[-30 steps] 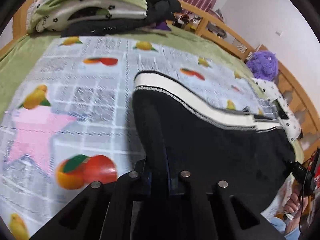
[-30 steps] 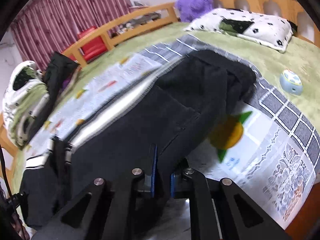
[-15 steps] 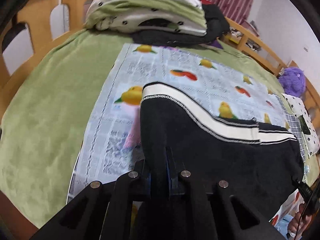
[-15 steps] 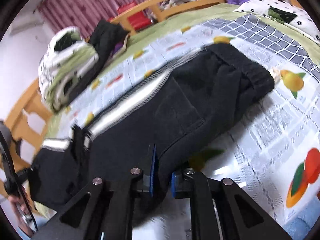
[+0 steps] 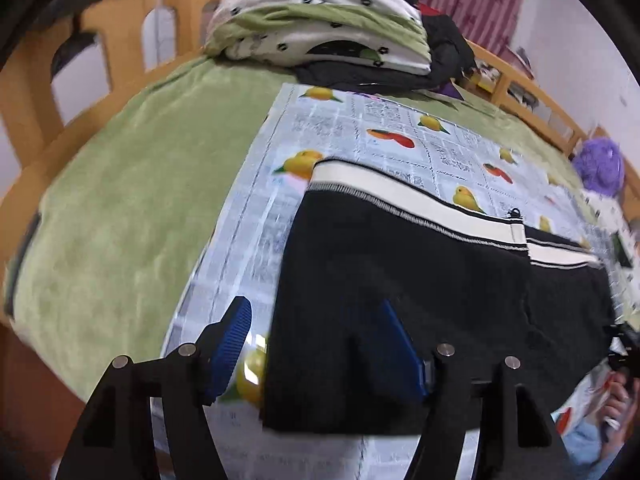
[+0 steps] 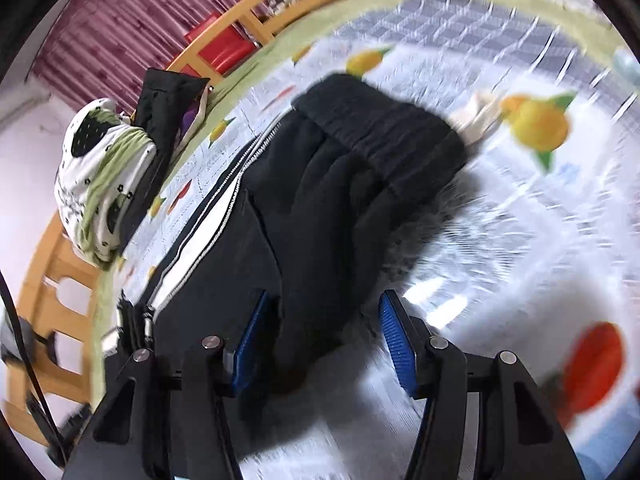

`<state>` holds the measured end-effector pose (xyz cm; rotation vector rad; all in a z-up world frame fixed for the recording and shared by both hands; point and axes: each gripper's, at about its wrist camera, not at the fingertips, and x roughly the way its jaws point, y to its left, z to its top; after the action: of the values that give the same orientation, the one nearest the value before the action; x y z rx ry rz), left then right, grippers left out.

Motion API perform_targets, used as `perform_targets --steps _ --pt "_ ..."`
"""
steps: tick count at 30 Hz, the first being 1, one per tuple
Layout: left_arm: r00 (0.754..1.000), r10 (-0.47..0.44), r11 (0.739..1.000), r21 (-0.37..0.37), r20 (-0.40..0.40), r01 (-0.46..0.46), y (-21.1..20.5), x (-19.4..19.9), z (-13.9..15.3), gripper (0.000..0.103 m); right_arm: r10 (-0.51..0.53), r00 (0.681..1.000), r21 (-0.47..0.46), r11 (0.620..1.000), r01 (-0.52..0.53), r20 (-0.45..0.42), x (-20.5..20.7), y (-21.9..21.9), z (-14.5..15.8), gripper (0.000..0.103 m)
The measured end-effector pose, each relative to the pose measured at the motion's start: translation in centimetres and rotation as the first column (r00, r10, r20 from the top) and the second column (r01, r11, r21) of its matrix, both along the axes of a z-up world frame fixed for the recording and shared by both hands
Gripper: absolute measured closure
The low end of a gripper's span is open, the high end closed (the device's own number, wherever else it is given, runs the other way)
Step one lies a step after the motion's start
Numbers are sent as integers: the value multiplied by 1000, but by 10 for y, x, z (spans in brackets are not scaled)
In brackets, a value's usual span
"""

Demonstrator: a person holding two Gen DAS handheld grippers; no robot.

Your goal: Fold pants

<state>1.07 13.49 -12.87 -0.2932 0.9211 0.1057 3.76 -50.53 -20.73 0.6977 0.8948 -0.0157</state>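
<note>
You have black pants (image 5: 400,280) of thick, matt, fleecy cloth with a smooth white woven side stripe (image 5: 400,204) edged in stitching, lying on a glossy, printed plastic-looking sheet (image 5: 360,120) that catches the light, spread over a soft, plush green blanket (image 5: 120,200). Your left gripper (image 5: 316,344) and right gripper (image 6: 324,340) are matt black plastic with bright metal pins and ribbed blue pads (image 6: 396,340) that look rubbery. Around the bed you see a smooth, varnished wooden frame (image 5: 128,40), a folded cotton-like quilt (image 5: 320,12) and pleated curtain cloth (image 6: 120,20).
</note>
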Motion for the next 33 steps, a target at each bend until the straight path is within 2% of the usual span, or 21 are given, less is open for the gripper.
perform_targets --steps 4,7,8,9,10,11,12,14,16,18,20,21,22,23,24,25,27,29,31,33 --pt "999 34 993 -116 -30 -38 11 -23 -26 37 -8 1000 37 999 7 17 23 0 -6 47" --pt "995 46 984 -166 -87 -60 14 -22 -58 37 -36 999 44 998 35 23 32 -1 -10 47" --pt "996 48 981 -183 -81 -62 14 -21 -63 38 -49 998 42 998 48 24 35 0 -11 47" --pt "997 50 978 -198 -56 -60 14 -19 -64 38 -57 998 30 998 56 24 37 2 -10 57" --pt "998 50 977 -208 -27 -55 14 -16 -64 40 -63 998 7 998 63 21 38 4 -9 77" --pt "999 42 975 -216 -12 -44 12 -10 -64 60 -68 998 -40 997 69 17 41 6 -6 85" --pt "998 54 981 -188 -11 -56 9 -2 -64 64 -62 998 -90 994 64 28 43 9 -2 87" --pt "999 34 988 -150 10 -32 6 12 -60 83 -46 998 -114 992 51 47 48 10 8 89" --pt "1000 -9 989 -144 29 13 2 28 -52 83 -31 993 -124 991 45 113 52 5 26 90" --pt "999 -16 987 -159 42 23 0 35 -48 83 -16 989 -155 987 39 145 56 1 40 90" --pt "999 -22 990 -139 30 26 -5 40 -49 81 -10 996 -195 980 28 91 61 -2 34 88" --pt "1000 -25 993 -118 15 26 -7 40 -52 79 -11 999 -192 981 20 53 63 -4 25 82" --pt "999 -32 996 -89 -4 31 -9 37 -56 71 -7 1000 -186 982 7 4 64 -6 16 76" --pt "999 -35 996 -79 -16 33 -9 35 -58 61 6 998 -174 985 -16 -57 64 -9 5 75" --pt "999 -35 996 -77 -26 32 -6 31 -58 57 15 997 -165 986 -28 -79 58 -11 -2 75" --pt "999 -34 996 -84 -22 32 -3 27 -56 52 13 997 -172 985 -26 -73 49 -11 -2 70" --pt "999 -34 996 -87 -17 32 3 21 -46 52 10 998 -262 965 -28 -70 29 -4 13 67" --pt "1000 -30 997 -77 1 30 8 17 -36 50 36 996 -376 924 -64 -81 13 14 33 67" --pt "999 -34 997 -68 18 35 9 21 -26 44 76 996 -423 902 -93 -57 2 32 51 67" --pt "999 -34 998 -45 8 35 7 31 -19 44 150 988 -445 884 -144 -23 -2 62 69 67"
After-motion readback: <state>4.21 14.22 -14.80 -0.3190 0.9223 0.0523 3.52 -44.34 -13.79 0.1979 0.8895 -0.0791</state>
